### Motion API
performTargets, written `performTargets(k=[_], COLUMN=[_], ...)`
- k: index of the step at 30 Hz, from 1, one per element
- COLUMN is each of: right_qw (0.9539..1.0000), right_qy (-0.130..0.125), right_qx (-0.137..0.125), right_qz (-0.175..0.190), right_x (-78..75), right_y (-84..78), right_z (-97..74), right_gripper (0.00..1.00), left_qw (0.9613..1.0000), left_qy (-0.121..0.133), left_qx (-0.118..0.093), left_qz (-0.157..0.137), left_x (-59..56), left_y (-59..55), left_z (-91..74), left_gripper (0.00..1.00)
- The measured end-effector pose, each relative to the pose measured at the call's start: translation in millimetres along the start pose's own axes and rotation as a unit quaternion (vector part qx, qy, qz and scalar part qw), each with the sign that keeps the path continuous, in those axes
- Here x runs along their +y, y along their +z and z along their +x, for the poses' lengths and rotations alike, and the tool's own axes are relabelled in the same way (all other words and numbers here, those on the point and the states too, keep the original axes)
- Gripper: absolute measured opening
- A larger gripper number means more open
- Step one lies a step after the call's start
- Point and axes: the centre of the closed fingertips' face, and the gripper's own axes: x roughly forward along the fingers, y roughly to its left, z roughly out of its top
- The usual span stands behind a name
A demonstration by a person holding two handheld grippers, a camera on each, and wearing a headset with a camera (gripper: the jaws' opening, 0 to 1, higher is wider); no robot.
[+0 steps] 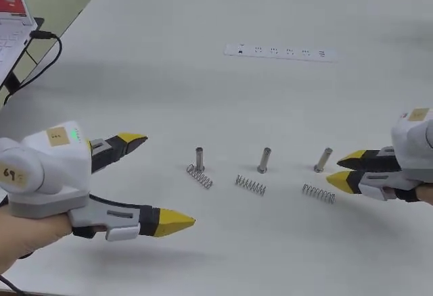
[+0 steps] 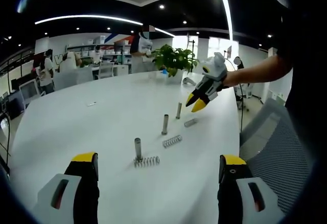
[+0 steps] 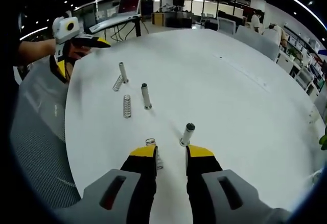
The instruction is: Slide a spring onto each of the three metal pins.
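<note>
Three metal pins stand upright in a row on the white table: left pin point(image 1: 199, 159), middle pin point(image 1: 264, 160), right pin point(image 1: 323, 159). A spring lies in front of each: left spring point(image 1: 199, 176), middle spring point(image 1: 250, 185), right spring point(image 1: 318, 192). My left gripper point(image 1: 159, 180) hovers left of the row, jaws wide open and empty; the nearest pin point(image 2: 138, 149) and spring point(image 2: 147, 161) lie ahead of it. My right gripper point(image 1: 342, 169) is open by a narrow gap, just right of the right pin point(image 3: 187, 134). The right spring point(image 3: 152, 143) lies at its left fingertip point(image 3: 145, 155).
A white power strip point(image 1: 279, 52) lies on the table beyond the pins. A laptop point(image 1: 10, 12) with a black cable point(image 1: 47, 53) sits at the far left edge. Bare tabletop point(image 1: 203, 93) surrounds the pins. A grey chair point(image 2: 286, 147) stands by the table edge.
</note>
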Motion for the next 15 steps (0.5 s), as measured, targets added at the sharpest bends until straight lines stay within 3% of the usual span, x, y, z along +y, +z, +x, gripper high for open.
performTargets(k=[15], right_qw=[0.9993], right_qy=[0.021], right_qx=[0.021], right_qz=[-0.023], right_x=[12.6], right_y=[-13.1], right_z=[0.3], right_gripper=[0.19], left_qw=[1.0000], left_qy=[-0.002], left_qx=[0.003], left_qz=[0.002], left_x=[-2.8], left_y=[-0.4], left_z=[-1.4], left_gripper=[0.95])
